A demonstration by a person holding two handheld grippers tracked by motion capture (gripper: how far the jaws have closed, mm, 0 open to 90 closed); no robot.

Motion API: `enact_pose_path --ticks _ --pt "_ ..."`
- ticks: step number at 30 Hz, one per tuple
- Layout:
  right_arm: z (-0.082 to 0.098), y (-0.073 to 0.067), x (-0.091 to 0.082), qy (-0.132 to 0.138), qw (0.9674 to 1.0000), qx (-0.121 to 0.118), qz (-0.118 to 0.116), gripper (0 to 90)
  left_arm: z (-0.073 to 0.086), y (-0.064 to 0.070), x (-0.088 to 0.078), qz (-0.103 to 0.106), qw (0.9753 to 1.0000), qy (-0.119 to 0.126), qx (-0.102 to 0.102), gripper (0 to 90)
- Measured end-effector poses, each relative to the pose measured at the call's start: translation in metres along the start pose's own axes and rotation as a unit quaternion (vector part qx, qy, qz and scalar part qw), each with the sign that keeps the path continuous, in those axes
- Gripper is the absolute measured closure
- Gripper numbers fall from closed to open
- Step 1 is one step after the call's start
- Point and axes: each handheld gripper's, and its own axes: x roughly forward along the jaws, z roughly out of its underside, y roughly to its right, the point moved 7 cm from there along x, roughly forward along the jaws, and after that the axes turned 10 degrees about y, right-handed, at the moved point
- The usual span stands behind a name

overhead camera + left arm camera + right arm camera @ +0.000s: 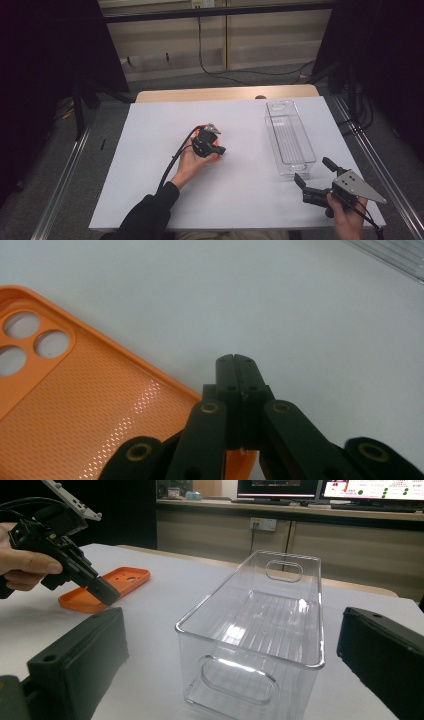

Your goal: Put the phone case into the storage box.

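I work at a counter covered by a large white sheet (150, 150). My landmark is the clear plastic rectangular bin (289, 137) with cut-out handle slots at both ends; it sits on the far right part of the sheet, lengthwise away from me, open side up and with nothing inside, which I judge makes it the ready drop-off for the case.

To the left of the bin, well apart from it, lies the flat orange silicone phone case (106, 589), inner side up, camera holes toward its far end. It lies flat on the sheet and is not lifted.

My left tool (233, 360) points down at the case's near edge with its two black jaws clenched tight together, nothing between them; I judge it is poised at the rim, perhaps to nudge or pry it before a grasp.

My right tool (315, 175) waits just on the near side of the bin, jaws spread wide and released, aimed along the bin.

No brand, label or readable writing is visible on the case or bin.
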Motion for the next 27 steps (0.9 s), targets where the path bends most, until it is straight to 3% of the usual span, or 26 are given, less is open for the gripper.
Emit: enact_pose_path --ticks 17,22,27 --pt "0.001 0.000 0.000 -0.001 1.0000 0.001 0.002 0.0 0.008 0.000 -0.010 0.004 0.9997 0.008 -0.023 90.0" --pt "0.001 0.001 0.000 0.000 1.0000 0.001 0.002 0.0 0.011 0.001 -0.012 0.008 0.9998 0.002 -0.019 90.0" --pt "0.001 0.000 0.000 -0.002 1.0000 0.000 0.002 0.0 0.013 0.001 -0.014 0.011 0.9994 0.008 -0.031 90.0"
